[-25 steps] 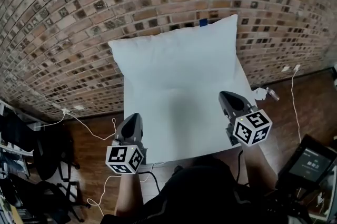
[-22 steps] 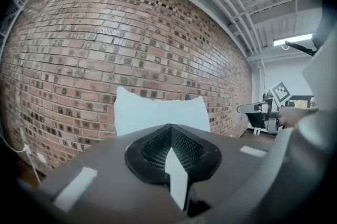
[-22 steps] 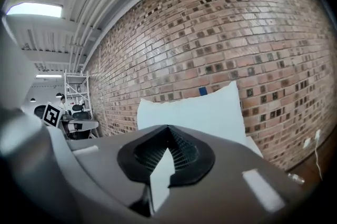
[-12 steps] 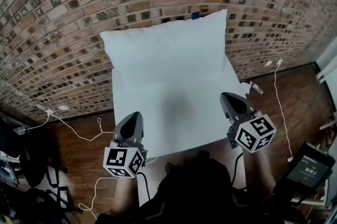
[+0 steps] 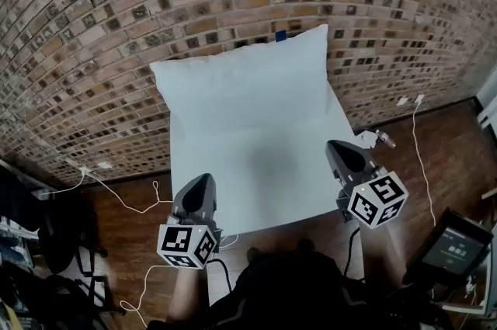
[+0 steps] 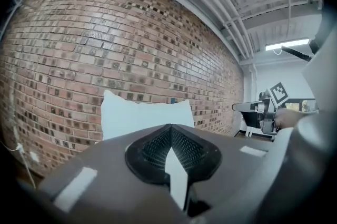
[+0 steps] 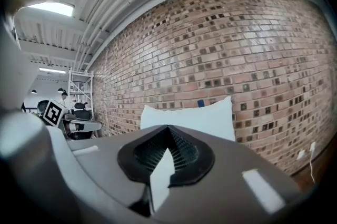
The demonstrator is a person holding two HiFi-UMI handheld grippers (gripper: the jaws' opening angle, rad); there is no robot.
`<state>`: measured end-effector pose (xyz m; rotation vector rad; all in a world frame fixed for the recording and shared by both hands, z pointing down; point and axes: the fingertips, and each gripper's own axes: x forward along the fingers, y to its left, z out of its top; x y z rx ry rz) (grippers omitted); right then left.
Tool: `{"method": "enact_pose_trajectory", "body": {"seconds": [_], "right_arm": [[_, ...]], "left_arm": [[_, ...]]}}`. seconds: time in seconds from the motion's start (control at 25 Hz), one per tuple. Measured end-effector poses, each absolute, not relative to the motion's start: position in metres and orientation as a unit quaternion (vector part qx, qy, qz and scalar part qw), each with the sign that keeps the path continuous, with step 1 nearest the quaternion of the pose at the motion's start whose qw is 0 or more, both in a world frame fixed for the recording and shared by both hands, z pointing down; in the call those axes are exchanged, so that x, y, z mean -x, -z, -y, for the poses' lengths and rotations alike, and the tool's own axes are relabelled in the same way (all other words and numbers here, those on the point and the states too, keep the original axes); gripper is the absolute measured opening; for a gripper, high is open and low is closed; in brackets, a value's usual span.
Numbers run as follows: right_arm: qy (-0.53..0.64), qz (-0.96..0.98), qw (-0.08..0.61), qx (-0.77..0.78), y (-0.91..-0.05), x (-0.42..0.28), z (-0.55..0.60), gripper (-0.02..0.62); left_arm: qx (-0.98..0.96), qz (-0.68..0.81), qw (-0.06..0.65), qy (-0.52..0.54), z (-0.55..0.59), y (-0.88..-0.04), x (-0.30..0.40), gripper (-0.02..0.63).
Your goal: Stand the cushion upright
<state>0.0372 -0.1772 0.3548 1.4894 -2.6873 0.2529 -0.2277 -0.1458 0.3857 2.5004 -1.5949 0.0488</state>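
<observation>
Leaning on the far brick wall (image 5: 116, 26), the cushion (image 5: 245, 92) stands upright on the surface (image 5: 264, 189), while the left gripper (image 5: 203, 181) and right gripper (image 5: 336, 147) hover near, jaws together, empty.

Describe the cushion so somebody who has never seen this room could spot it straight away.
Find the brick wall; a white table stands against it. The cushion stands upright at the table's far edge, against the bricks: the only puffy thing with pointed corners, unlike the flat tabletop of the same white.
</observation>
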Motion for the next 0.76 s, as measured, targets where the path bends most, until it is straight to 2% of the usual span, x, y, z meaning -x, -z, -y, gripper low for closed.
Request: {"method": "enact_pose_trajectory", "body": {"seconds": [0.76], "right_arm": [[-0.074, 0.883, 0.028, -0.463, -0.352, -0.076, 0.181, 0.006]], "left_arm": [[-0.832, 0.551, 0.060, -0.042, 0.136, -0.378, 0.177, 0.000]]}}
